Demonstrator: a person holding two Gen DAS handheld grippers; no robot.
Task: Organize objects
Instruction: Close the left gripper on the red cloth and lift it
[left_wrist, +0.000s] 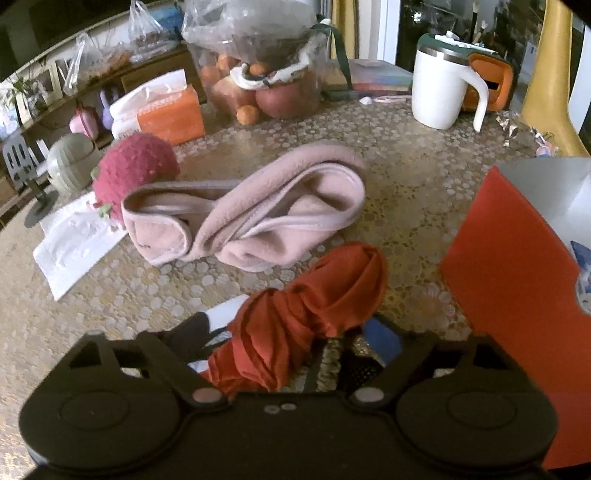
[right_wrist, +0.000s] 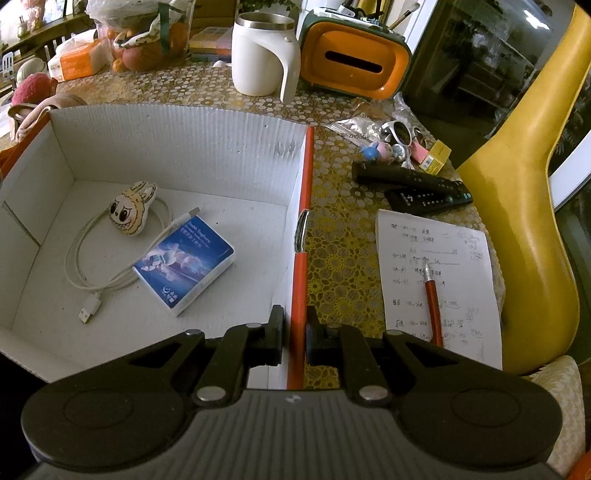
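Note:
A knotted red cloth (left_wrist: 314, 295) lies on the lace-patterned table (left_wrist: 424, 192), close in front of the left wrist camera. My left gripper (left_wrist: 288, 332) stands open around its near end; a gap shows between the left finger (left_wrist: 192, 328) and the cloth. Just beyond lies a folded pink fleece band (left_wrist: 258, 210), with a red strawberry plush (left_wrist: 136, 166) at its left end. My right gripper (right_wrist: 295, 336) is shut on the red-edged right wall of a white cardboard box (right_wrist: 184, 140). Inside the box are a small toy head (right_wrist: 129, 210), a white cable (right_wrist: 85, 273) and a blue tissue pack (right_wrist: 184, 266).
The box's red outside (left_wrist: 517, 277) stands right of the cloth. A white napkin (left_wrist: 74, 247), an orange tissue pack (left_wrist: 166, 107), a fruit bag (left_wrist: 258, 74) and a white mug (left_wrist: 439, 85) sit farther out. Right of the box: remotes (right_wrist: 417, 184), written paper (right_wrist: 461, 258) with a pen (right_wrist: 432, 302), a yellow chair (right_wrist: 517, 221).

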